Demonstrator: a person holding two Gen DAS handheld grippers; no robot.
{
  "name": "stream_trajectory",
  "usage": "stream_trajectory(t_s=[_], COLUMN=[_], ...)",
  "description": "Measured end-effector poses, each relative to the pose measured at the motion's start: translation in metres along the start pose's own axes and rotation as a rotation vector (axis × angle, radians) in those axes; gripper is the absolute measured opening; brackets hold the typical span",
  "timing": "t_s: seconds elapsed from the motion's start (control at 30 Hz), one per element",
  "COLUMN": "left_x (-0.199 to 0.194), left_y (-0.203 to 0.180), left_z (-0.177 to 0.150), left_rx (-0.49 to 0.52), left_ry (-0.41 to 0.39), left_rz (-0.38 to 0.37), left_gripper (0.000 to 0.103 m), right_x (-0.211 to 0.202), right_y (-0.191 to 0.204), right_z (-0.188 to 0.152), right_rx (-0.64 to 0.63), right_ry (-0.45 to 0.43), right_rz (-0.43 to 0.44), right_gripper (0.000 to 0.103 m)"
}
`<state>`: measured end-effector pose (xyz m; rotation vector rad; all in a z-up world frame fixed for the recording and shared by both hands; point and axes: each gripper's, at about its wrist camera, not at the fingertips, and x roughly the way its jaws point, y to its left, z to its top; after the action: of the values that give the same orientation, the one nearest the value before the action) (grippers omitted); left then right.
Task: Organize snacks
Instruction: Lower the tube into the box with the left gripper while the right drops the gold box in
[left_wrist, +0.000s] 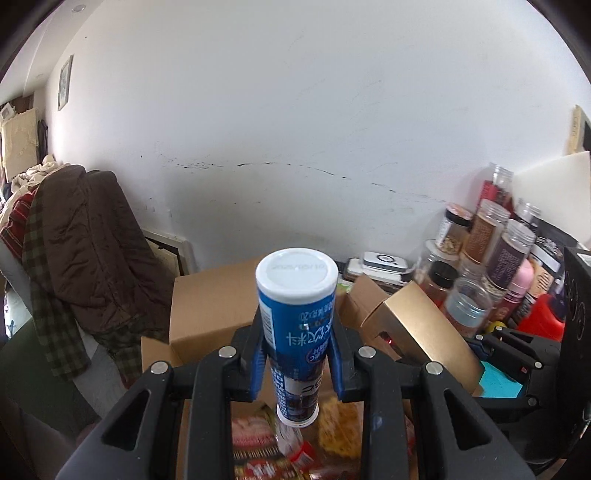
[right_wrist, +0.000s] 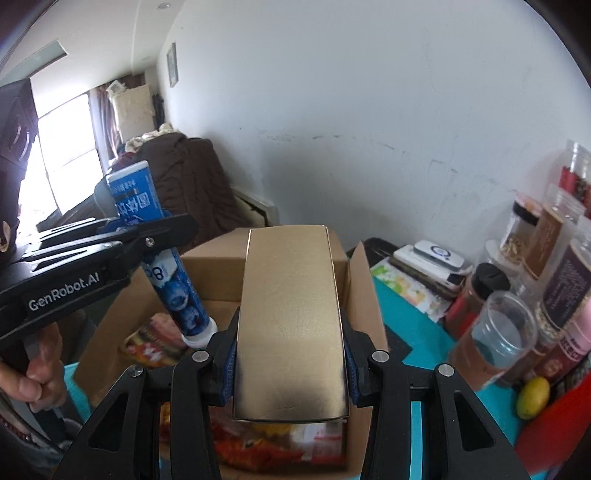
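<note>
I'm pinching one blue cylindrical tube with a white plastic cap (left_wrist: 297, 332) in my left tongs (left_wrist: 297, 363), pads pressed on its mid-body, cap end pointing away from me, bottom end hanging over the open brown cardboard box (right_wrist: 364, 295). My right tongs (right_wrist: 291, 363) are clamping one flat gold-coloured rectangular carton (right_wrist: 291, 321) by its long sides, near the lower end, also held above that box, just beside the tube.

Handling, my guess: tube is rigid and light, glossy label so probably a bit slippery; gripping mid-body is fine, not the cap, which could pop. Gold carton looks like stiff thin card, smooth foil finish, likely light and dentable if I squeeze harder; the side edges near the middle would balance it better than where I'm holding.

Counts: one tube, one gold carton, two tongs, both closed on something. Inside the box I'm seeing several red and orange snack packets (right_wrist: 155, 338), overlapping and blurred, so I cannot tell the exact number. One closed brown cardboard box (left_wrist: 210, 306) sits behind. On the teal table (right_wrist: 417, 354) to the right is a cluster of clear plastic jars (right_wrist: 495, 339), roughly seven or eight, partly hidden, plus one yellow lemon-like fruit (right_wrist: 532, 397).
</note>
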<state>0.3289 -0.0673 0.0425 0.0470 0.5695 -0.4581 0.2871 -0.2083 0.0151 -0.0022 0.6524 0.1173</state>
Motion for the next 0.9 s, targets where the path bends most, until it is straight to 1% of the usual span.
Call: stream_trajectory(t_s=[0.13,0.33,0.47,0.53,0.67,0.73,0.83,0.9], left_x=[0.02,0.047,0.062,0.067,0.077,0.078,0.081,0.083], left_y=[0.006,0.016,0.02,0.023,0.027,0.028,0.028,0.03], left_z=[0.003,0.002,0.0,-0.002,-0.009,-0.011,-0.012,-0.013], left_rx=[-0.008,-0.038,-0.062,-0.072,-0.079,-0.076,-0.073,-0.079], left_ry=[-0.007,0.013,0.059,0.086,0.148,0.158,0.179,0.195], left_rz=[0.045,0.046,0.047,0.06,0.058,0.061,0.076,0.077], left_gripper=[0.028,0.028,0.028,0.028,0.028,0.028,0.029,0.029], right_x=[0.024,0.053,0.064,0.068,0.076,0.078,0.078,0.076], right_y=[-0.005,-0.004,-0.006,-0.006,-0.004,-0.005,-0.006,-0.006], right_z=[0.004,0.004,0.003,0.002,0.001,-0.001,-0.002,-0.002], right_rx=[-0.009,-0.026,0.01,0.012,0.015,0.033,0.036,0.026], right_ry=[0.029,0.083,0.118,0.123,0.162,0.181,0.185,0.188], right_rz=[0.005,0.011,0.049,0.047,0.065,0.083,0.076,0.055], right_gripper=[0.044,0.044,0.044,0.044,0.045,0.045,0.046,0.046])
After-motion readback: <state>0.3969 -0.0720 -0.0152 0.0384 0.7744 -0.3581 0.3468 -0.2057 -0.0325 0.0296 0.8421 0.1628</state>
